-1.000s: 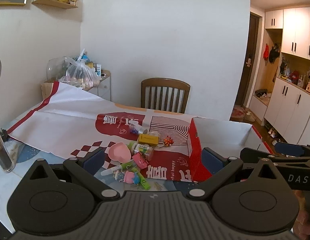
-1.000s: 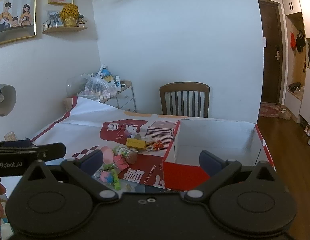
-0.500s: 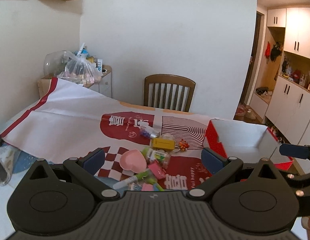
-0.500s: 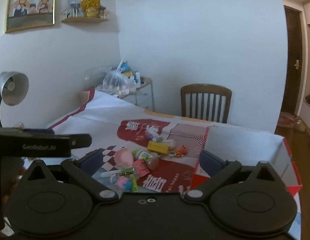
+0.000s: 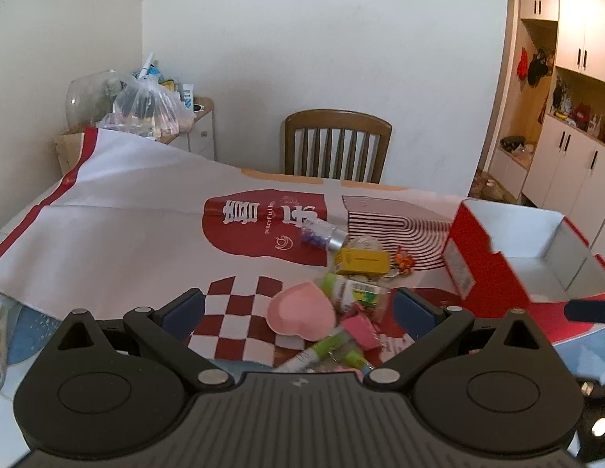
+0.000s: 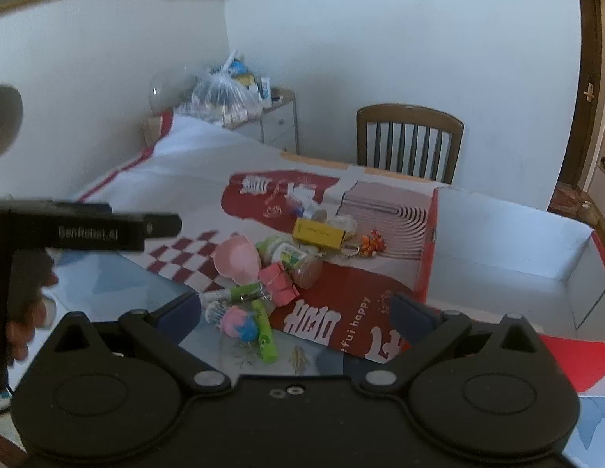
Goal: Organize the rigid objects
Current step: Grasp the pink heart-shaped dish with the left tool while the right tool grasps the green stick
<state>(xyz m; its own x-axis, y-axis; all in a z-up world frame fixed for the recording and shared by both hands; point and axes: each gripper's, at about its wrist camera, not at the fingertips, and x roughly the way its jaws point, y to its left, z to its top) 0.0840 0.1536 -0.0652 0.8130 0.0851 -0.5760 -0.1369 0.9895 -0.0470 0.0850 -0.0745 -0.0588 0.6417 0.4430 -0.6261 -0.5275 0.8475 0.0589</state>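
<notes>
A heap of small objects lies on the red-and-white cloth: a pink heart dish (image 5: 301, 315) (image 6: 237, 260), a yellow box (image 5: 361, 260) (image 6: 319, 233), a green-labelled jar (image 5: 351, 289) (image 6: 292, 257), pink clips (image 6: 279, 284), a green marker (image 6: 233, 293) and a small clear bottle (image 5: 320, 235). A red open box (image 5: 528, 257) (image 6: 509, 241) with a white inside stands to the right of the heap. My left gripper (image 5: 298, 310) is open and empty, above the heap's near side. My right gripper (image 6: 294, 312) is open and empty, just in front of the heap.
A wooden chair (image 5: 337, 146) stands at the table's far side. A side cabinet with a plastic bag (image 5: 150, 107) is at the back left. The other gripper's body (image 6: 80, 230) shows at the left of the right wrist view. White cupboards (image 5: 567, 148) line the right wall.
Both grippers have moved forward and left toward the heap; the objects now sit closer and more central between the fingers. Both stay open.
</notes>
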